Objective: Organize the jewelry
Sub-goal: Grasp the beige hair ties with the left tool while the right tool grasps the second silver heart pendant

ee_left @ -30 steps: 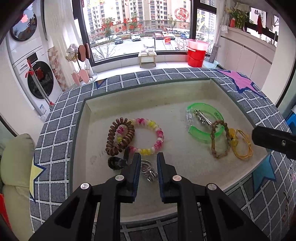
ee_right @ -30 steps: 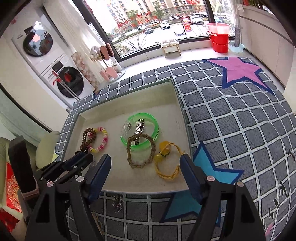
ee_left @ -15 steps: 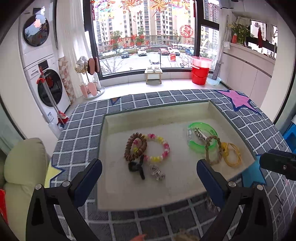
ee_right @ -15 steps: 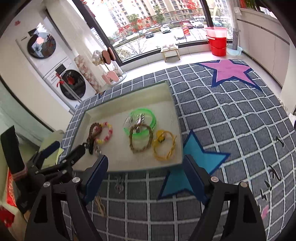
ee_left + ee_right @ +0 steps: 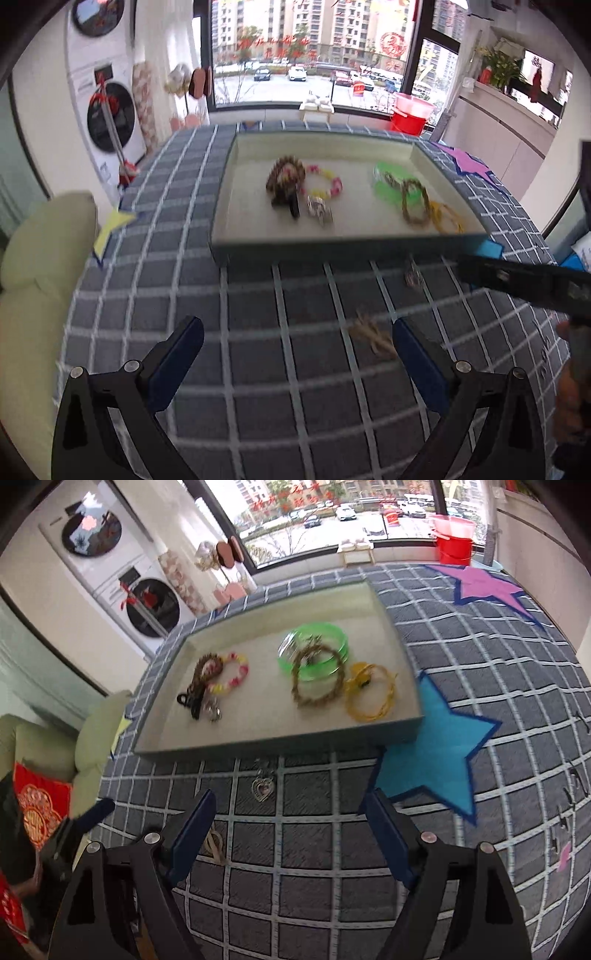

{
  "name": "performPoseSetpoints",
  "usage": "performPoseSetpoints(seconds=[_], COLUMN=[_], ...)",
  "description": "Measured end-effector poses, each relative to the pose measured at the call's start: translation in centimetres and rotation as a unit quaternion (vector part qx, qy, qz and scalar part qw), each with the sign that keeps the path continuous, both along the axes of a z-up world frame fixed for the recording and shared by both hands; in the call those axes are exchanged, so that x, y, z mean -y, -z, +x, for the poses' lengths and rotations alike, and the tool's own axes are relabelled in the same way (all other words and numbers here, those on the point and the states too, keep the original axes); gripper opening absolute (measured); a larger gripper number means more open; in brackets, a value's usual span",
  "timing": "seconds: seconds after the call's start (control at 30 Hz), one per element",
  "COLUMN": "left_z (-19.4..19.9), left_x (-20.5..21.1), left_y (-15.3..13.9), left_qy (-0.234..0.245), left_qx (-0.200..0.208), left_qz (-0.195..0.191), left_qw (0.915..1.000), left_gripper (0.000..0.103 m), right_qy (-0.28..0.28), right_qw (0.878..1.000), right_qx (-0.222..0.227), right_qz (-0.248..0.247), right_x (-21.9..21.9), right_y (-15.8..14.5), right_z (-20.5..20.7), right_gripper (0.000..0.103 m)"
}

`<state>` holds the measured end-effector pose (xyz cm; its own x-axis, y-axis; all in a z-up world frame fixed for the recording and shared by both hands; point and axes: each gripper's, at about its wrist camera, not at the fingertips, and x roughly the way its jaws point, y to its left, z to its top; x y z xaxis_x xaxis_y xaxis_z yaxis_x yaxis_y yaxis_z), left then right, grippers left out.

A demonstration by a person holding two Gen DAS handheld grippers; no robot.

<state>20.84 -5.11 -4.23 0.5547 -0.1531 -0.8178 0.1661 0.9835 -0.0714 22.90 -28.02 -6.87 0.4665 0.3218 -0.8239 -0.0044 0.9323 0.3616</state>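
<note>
A shallow tray (image 5: pixel 332 248) (image 5: pixel 258 744) on the grid-patterned cloth holds a brown bead bracelet (image 5: pixel 285 176) (image 5: pixel 203 672), a pink-yellow bead bracelet (image 5: pixel 327 182) (image 5: pixel 232 675), a black clip (image 5: pixel 293 206), a silver piece (image 5: pixel 319 208) (image 5: pixel 213 709), a green bangle (image 5: pixel 391 186) (image 5: pixel 314 650), a braided ring (image 5: pixel 415 201) (image 5: pixel 317 681) and a yellow cord bracelet (image 5: pixel 448 218) (image 5: pixel 371 694). A heart pendant (image 5: pixel 263 788) (image 5: pixel 413 277) and a tan piece (image 5: pixel 373 336) (image 5: pixel 214 843) lie on the cloth in front of the tray. My left gripper (image 5: pixel 297 354) and right gripper (image 5: pixel 291 830) are open and empty, both back from the tray.
The cloth (image 5: pixel 480 664) has blue (image 5: pixel 432 753) and purple (image 5: pixel 480 583) stars. A cushion (image 5: pixel 40 258) lies at the left. Stacked washing machines (image 5: pixel 110 110) and a red bucket (image 5: pixel 412 114) stand behind. The right gripper's arm (image 5: pixel 524 280) crosses the left wrist view.
My left gripper let go of the silver piece in the tray, opened wide and drew back over the cloth. My right gripper also drew back and now sits near the heart pendant.
</note>
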Motion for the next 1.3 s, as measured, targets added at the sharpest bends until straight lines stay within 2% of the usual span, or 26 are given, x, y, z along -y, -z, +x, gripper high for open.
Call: performPoseSetpoints(seconds=[0.1, 0.33, 0.5, 0.67, 0.8, 0.93, 1.0, 1.1, 1.17, 1.2, 1.23, 1.3], left_z=[-1.1, -1.8, -1.9, -1.7, -1.3, -1.2, -1.2, -1.3, -1.3, -1.4, -1.4, -1.4], left_x=[0.5, 1.2, 1.9, 2.9, 3.6, 4.2, 4.3, 4.7, 4.8, 4.9, 4.9, 4.5], left_y=[0.4, 1.1, 1.7, 2.3, 2.4, 2.7, 2.6, 2.3, 2.2, 2.1, 2.1, 2.0], left_qy=[-0.005, -0.031, -0.033, -0.028, -0.024, -0.014, -0.007, 0.009, 0.022, 0.029, 0.033, 0.043], left_qx=[-0.006, -0.021, -0.022, -0.022, -0.021, -0.026, -0.025, -0.021, -0.015, -0.015, -0.016, -0.018], left_qz=[-0.003, -0.014, 0.0, 0.014, 0.024, 0.037, 0.034, 0.033, 0.032, 0.03, 0.028, 0.007], left_qw=[1.0, 0.9992, 0.9992, 0.9993, 0.9992, 0.9989, 0.9991, 0.9992, 0.9991, 0.999, 0.9989, 0.9989], left_gripper=[0.103, 0.103, 0.103, 0.103, 0.103, 0.098, 0.092, 0.074, 0.044, 0.037, 0.033, 0.033], right_qy=[-0.009, -0.037, -0.059, -0.083, -0.089, -0.087, -0.084, -0.076, -0.072, -0.07, -0.067, -0.061], right_qw=[1.0, 0.998, 0.996, 0.992, 0.989, 0.99, 0.991, 0.993, 0.994, 0.994, 0.995, 0.996], right_qx=[-0.005, -0.013, -0.022, -0.021, -0.019, -0.015, -0.014, -0.009, -0.002, 0.0, 0.002, 0.004], right_qz=[-0.01, -0.05, -0.068, -0.095, -0.117, -0.109, -0.101, -0.087, -0.081, -0.078, -0.075, -0.063], right_x=[-1.1, -2.9, -3.7, -4.7, -5.2, -4.8, -4.4, -3.7, -3.3, -3.2, -3.0, -2.5], right_y=[0.6, 1.6, 2.0, 2.1, 2.1, 2.1, 2.0, 1.6, 1.1, 0.9, 0.7, 0.4], right_z=[0.6, 2.2, 3.3, 3.6, 3.7, 3.6, 3.5, 3.0, 2.5, 2.4, 2.2, 1.7], right_gripper=[0.083, 0.057, 0.041, 0.033, 0.019, 0.019, 0.019, 0.019, 0.019, 0.019, 0.019, 0.019])
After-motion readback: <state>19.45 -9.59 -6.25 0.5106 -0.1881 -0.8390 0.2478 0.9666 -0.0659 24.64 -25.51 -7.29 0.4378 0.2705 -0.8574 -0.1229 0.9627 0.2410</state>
